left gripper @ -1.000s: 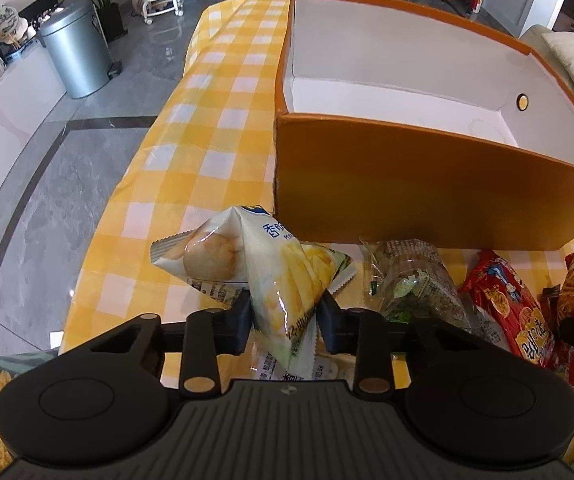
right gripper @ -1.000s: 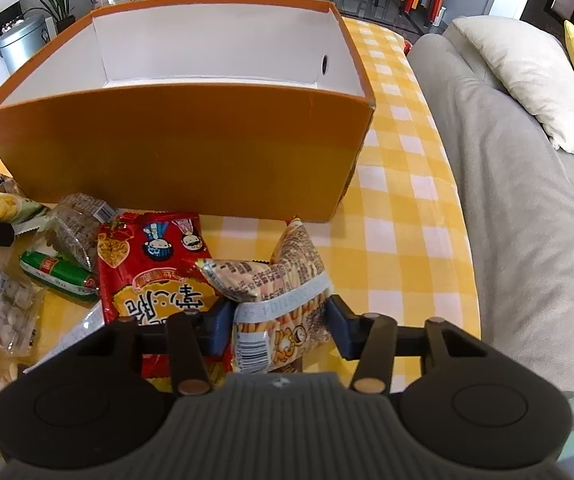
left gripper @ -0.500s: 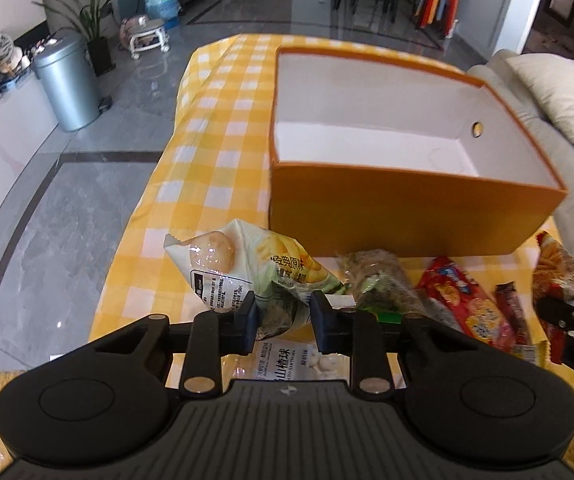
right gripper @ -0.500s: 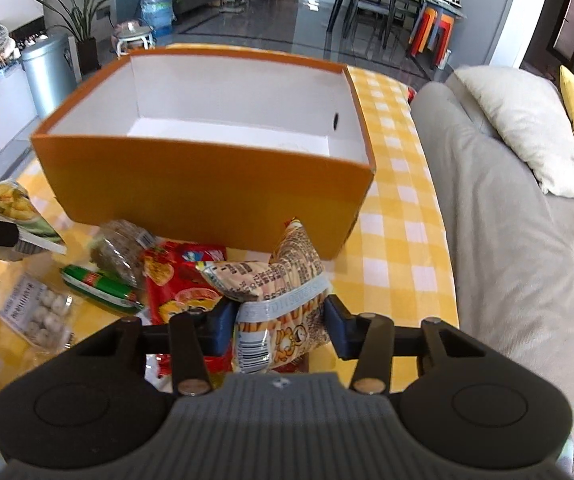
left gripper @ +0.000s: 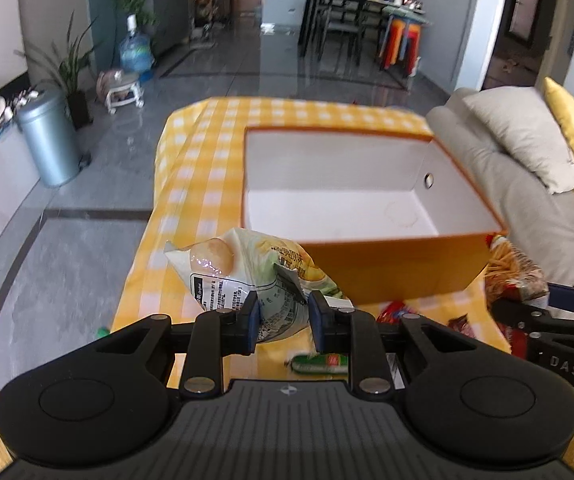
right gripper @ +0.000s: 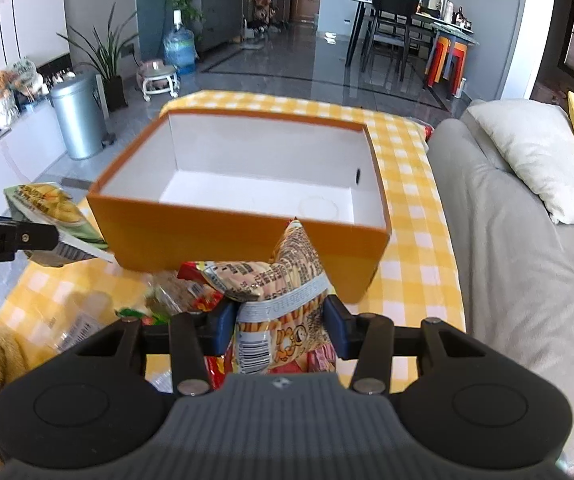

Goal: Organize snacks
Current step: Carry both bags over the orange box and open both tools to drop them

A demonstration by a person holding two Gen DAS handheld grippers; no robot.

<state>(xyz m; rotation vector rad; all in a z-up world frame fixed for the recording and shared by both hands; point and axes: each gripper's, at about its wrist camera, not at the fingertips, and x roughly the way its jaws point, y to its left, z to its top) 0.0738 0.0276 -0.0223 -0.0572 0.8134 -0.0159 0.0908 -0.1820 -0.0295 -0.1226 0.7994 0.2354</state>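
An open orange box (left gripper: 387,268) with a white inside stands on the yellow checked table (left gripper: 191,184); nothing lies in it. My left gripper (left gripper: 283,316) is shut on a white-and-green chip bag (left gripper: 243,272), held in the air before the box's near left corner. My right gripper (right gripper: 279,320) is shut on a striped bag of stick snacks (right gripper: 287,276), lifted in front of the box's near wall (right gripper: 207,240). The right wrist view shows the chip bag (right gripper: 47,208) at its left edge. The stick snack bag (left gripper: 515,268) shows at the right of the left wrist view.
Loose snacks lie on the cloth below the grippers: a green sausage pack (left gripper: 319,361), a red packet (left gripper: 397,310) and a clear bag (right gripper: 83,320). A grey sofa (right gripper: 507,260) with cushions runs along the table's right side. A metal bin (left gripper: 49,140) stands on the floor at left.
Both grippers have risen with their bags, off the table to about the height of the box rim. The left jaws have pinched tighter on the chip bag. The box now looks farther and lower.
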